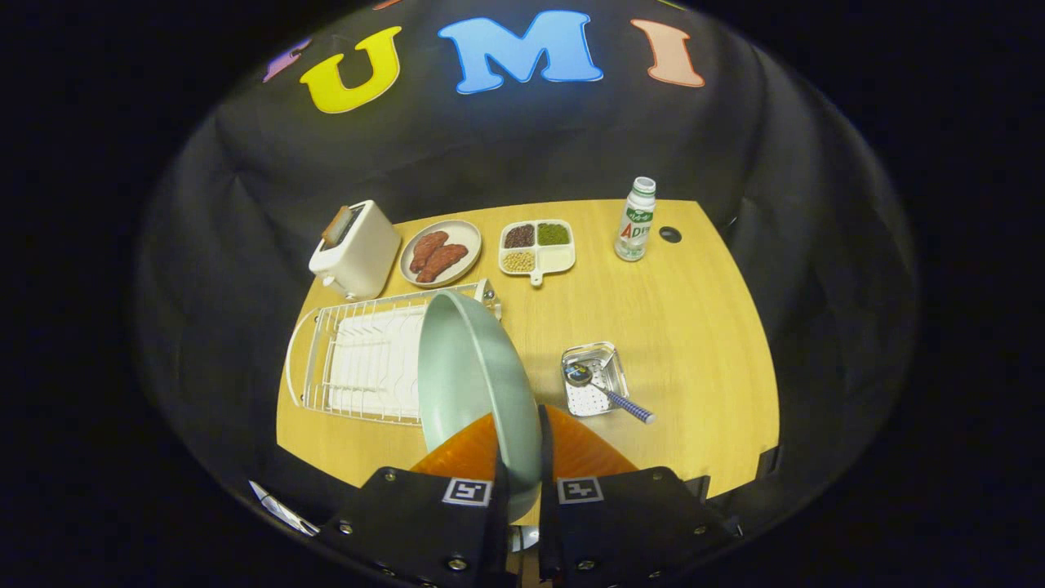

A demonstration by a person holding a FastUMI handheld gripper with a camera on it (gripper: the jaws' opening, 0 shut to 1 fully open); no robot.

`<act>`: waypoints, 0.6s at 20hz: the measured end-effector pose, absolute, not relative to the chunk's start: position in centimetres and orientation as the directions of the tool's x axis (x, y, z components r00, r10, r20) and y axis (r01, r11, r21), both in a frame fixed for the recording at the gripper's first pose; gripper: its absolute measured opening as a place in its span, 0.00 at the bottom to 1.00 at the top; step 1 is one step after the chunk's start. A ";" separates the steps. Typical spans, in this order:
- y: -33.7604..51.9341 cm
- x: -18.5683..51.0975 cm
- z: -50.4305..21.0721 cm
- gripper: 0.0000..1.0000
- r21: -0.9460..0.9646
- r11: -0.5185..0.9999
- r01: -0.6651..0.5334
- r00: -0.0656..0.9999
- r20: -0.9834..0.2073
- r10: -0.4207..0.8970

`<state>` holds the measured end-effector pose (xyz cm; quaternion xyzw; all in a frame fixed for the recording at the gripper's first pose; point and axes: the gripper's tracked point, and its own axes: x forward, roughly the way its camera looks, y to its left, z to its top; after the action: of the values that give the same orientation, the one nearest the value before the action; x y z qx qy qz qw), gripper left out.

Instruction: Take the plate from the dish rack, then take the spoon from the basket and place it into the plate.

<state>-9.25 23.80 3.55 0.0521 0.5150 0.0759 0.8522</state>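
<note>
A pale green plate [469, 376] stands on edge between my fingers, its rim pinched by my gripper [519, 482], which is shut on it. The plate is lifted above the table, in front of the white wire dish rack [359, 359], whose right part it hides. To the right of the fingers sits a small metal basket [596, 380]. A spoon [608, 394] lies in it, bowl inside and its blue patterned handle sticking out over the near right corner.
Beyond the rack stand a white toaster [355, 249], a plate of sausages [441, 253], a divided dish of beans [537, 247] and a drink bottle [637, 219]. Bare wooden table [694, 327] lies right of the basket.
</note>
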 end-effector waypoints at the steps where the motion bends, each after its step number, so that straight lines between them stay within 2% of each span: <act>1: 23.9 -10.1 2.9 0.15 0.199 0.976 -0.086 0.447 -0.868 0.216; 6: 23.6 -14.5 -0.2 0.15 0.283 0.946 -0.156 0.389 -0.863 0.322; 12: 23.1 -17.9 -4.2 0.15 0.380 0.914 -0.145 0.343 -0.847 0.407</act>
<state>-17.87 23.14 -4.22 0.1197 0.5475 0.1701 0.8105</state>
